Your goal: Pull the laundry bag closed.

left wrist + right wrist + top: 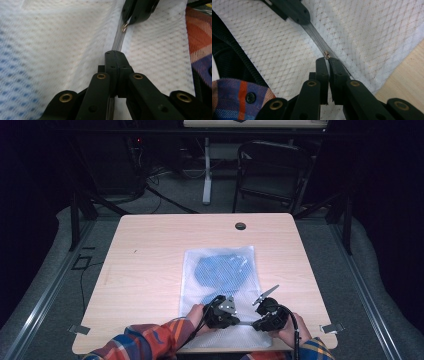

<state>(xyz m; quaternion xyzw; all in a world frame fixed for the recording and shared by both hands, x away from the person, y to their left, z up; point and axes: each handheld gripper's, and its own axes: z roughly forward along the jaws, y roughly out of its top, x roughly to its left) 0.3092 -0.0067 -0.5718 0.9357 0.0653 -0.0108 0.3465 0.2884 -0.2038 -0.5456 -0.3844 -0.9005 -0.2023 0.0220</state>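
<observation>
Where grippers meet: zipper (117,41) (pinched).

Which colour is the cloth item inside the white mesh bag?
The cloth item is blue, seen through the white mesh bag; the high view shows it best.

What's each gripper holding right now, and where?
Left gripper pinches the mesh bag at its zipper track; right gripper grips the zipper pull.

My light wooden counter (150,250) has a small black round grommet (240,226) near its far edge. A white mesh zippered bag (220,257) holding blue cloth lies flat on it before me.
</observation>
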